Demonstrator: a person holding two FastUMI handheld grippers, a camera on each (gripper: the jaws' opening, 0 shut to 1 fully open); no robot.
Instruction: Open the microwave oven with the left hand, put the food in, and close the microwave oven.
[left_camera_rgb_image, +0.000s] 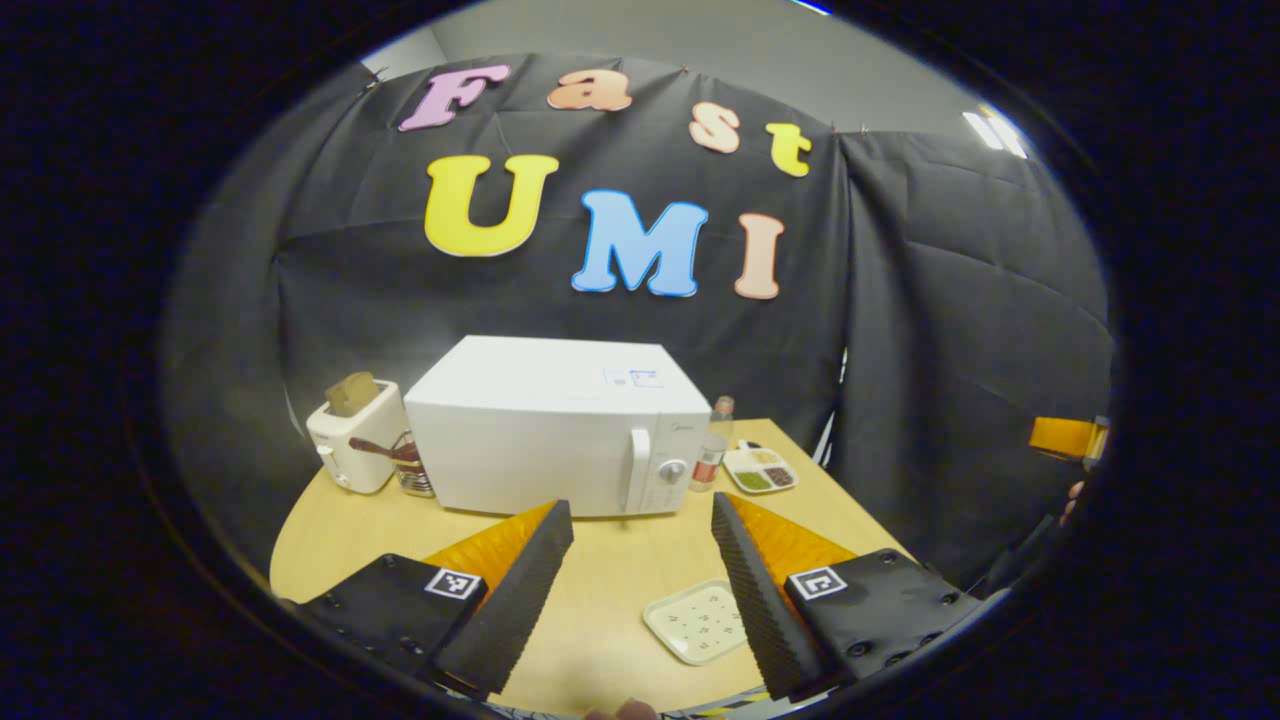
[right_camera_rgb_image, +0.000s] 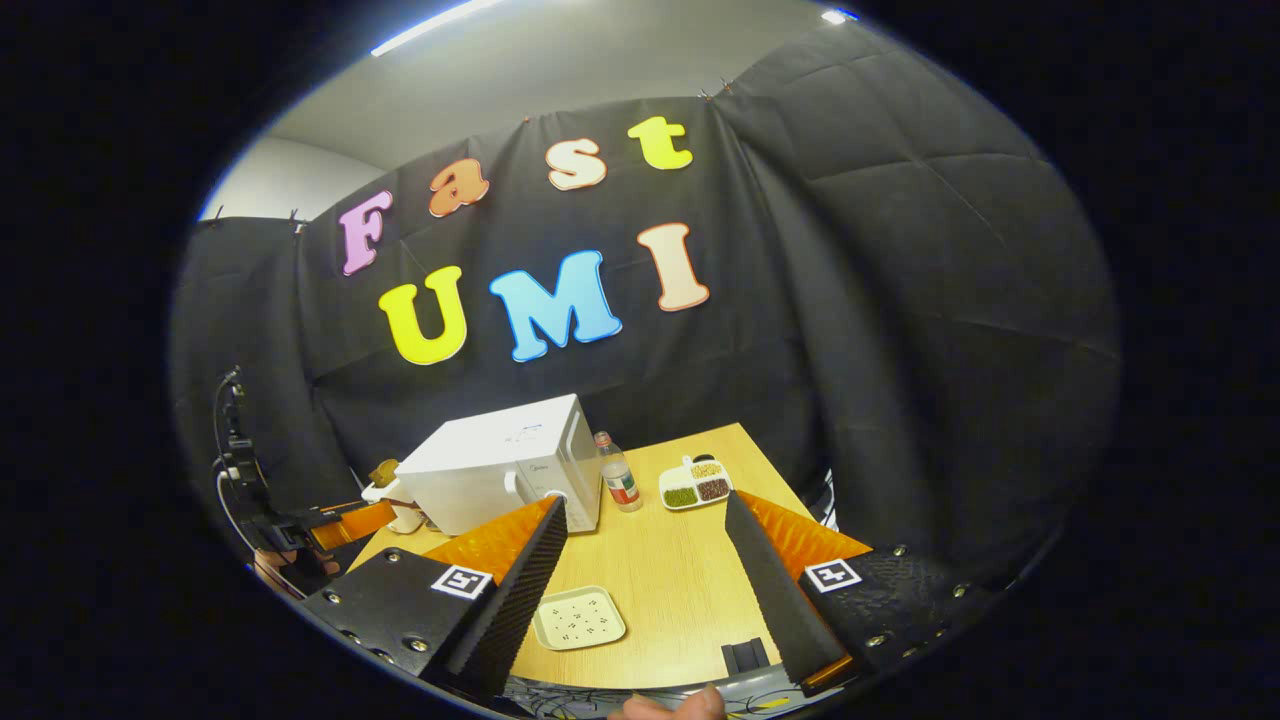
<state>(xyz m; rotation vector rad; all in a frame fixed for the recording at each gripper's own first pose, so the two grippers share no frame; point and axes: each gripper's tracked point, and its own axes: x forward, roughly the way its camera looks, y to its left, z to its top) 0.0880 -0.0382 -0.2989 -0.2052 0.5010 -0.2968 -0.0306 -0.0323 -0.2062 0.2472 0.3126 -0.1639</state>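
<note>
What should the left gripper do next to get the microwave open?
Probably ease the open left gripper forward toward the microwave door handle. The door looks shut, the handle sits ahead between the fingers, and nothing is gripped yet.

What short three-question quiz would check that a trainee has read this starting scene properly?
1. True or false: the microwave door is shut.
2. What stands directly left of the microwave in the left gripper view?
3. The square plate holds: A) bread B) nothing C) beans

Key:
1. True.
2. The toaster.
3. B. The beans sit in the divided dish. Both the left gripper and the right gripper hang open.
</note>
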